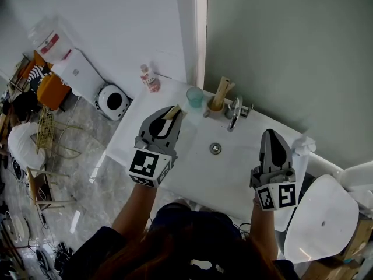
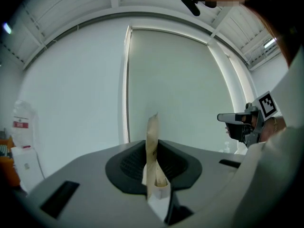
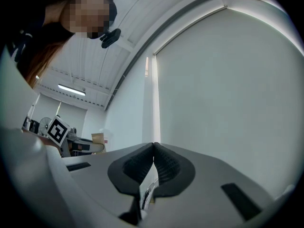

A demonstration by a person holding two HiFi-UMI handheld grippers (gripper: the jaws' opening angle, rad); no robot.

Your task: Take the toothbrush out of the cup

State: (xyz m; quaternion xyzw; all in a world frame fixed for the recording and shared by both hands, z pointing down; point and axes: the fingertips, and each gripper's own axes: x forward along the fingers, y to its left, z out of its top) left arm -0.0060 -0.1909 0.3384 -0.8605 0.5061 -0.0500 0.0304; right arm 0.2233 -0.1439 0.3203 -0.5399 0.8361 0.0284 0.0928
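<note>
A toothbrush in a tan paper wrapper (image 1: pixel 171 113) sticks out of my left gripper (image 1: pixel 176 112), which is shut on it above the left part of the white washbasin (image 1: pixel 192 168). In the left gripper view the wrapped toothbrush (image 2: pixel 152 148) stands upright between the dark pads. The teal cup (image 1: pixel 195 96) stands on the basin's back rim, just right of that gripper's tip. My right gripper (image 1: pixel 271 134) hovers over the basin's right side, shut with nothing in it; its pads (image 3: pixel 164 167) meet.
A wooden holder with tan sticks (image 1: pixel 220 100) and a chrome tap (image 1: pixel 235 113) stand beside the cup. The drain (image 1: pixel 215 149) lies mid-basin. A pink bottle (image 1: pixel 150 78) is at the back left, a crumpled cloth (image 1: pixel 304 144) and a white round lid (image 1: pixel 322 219) at right.
</note>
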